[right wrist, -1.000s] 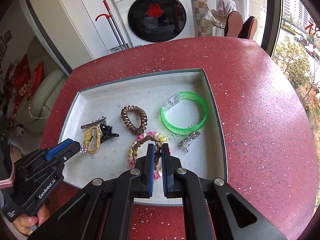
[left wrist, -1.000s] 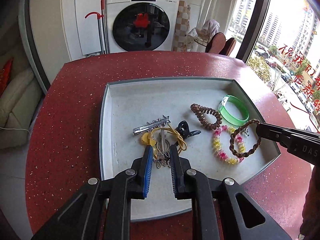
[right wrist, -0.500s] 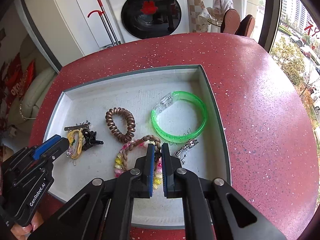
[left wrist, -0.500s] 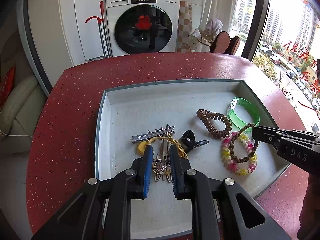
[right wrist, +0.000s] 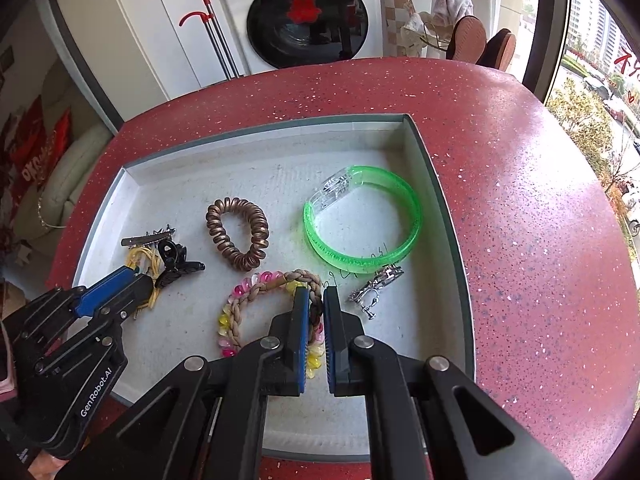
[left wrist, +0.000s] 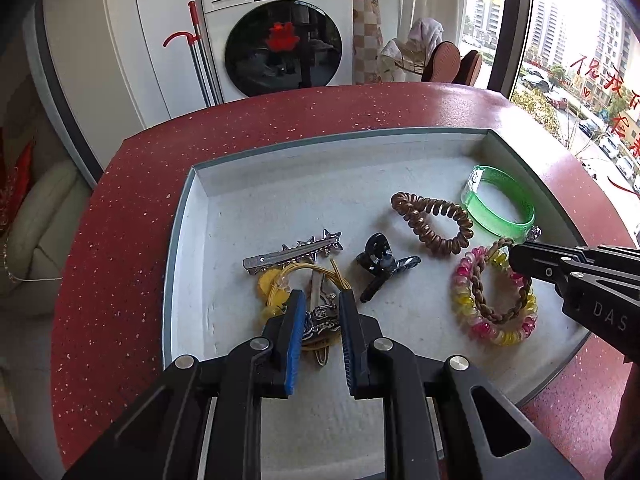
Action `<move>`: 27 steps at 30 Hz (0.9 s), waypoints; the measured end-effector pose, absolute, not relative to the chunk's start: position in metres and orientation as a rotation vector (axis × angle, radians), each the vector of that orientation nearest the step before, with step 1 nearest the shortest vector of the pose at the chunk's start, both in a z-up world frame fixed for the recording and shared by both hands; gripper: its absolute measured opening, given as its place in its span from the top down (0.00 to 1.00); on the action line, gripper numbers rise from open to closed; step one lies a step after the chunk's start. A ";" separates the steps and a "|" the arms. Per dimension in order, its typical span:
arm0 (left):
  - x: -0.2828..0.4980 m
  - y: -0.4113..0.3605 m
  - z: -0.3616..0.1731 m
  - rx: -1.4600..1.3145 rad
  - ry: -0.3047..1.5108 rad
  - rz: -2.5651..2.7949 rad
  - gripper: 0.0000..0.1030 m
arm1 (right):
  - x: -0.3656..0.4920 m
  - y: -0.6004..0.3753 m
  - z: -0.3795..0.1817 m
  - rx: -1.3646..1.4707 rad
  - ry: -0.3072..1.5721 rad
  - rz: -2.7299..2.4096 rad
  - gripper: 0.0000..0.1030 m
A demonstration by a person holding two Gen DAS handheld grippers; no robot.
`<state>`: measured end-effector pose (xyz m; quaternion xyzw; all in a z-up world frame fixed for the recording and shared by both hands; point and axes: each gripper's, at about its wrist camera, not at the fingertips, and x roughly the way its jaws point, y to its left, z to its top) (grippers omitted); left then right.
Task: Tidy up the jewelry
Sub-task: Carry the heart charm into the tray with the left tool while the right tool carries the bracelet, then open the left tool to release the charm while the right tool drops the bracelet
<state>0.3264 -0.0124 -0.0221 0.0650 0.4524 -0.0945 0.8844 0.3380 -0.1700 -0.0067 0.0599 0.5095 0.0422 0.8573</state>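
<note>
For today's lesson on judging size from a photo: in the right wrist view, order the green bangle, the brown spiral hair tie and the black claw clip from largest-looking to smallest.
1. green bangle, clearly the widest ring.
2. brown spiral hair tie.
3. black claw clip, smallest, though partly hidden by the left gripper.
</note>
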 end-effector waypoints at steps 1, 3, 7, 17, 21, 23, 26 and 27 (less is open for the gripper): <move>0.326 -0.013 -0.022 0.135 0.943 -0.196 0.66 | 0.338 -0.171 -0.006 0.131 1.073 0.092 0.92; 0.325 -0.013 -0.022 0.132 0.945 -0.197 0.66 | 0.337 -0.170 -0.006 0.133 1.076 0.097 0.92; 0.325 -0.014 -0.021 0.133 0.946 -0.195 0.66 | 0.335 -0.169 -0.003 0.138 1.078 0.109 0.87; 0.322 -0.015 -0.020 0.116 0.952 -0.189 0.66 | 0.328 -0.173 0.012 0.155 1.032 0.114 0.56; 0.322 -0.016 -0.018 0.124 0.947 -0.181 0.65 | 0.326 -0.178 0.015 0.163 1.025 0.113 0.55; 0.322 -0.016 -0.018 0.134 0.944 -0.170 0.41 | 0.325 -0.180 0.015 0.165 1.028 0.113 0.55; 0.315 -0.015 -0.011 0.136 0.878 -0.139 0.00 | 0.322 -0.183 0.015 0.165 1.026 0.108 0.55; 0.314 -0.016 -0.009 0.144 0.872 -0.146 0.00 | 0.322 -0.184 0.015 0.164 1.027 0.105 0.55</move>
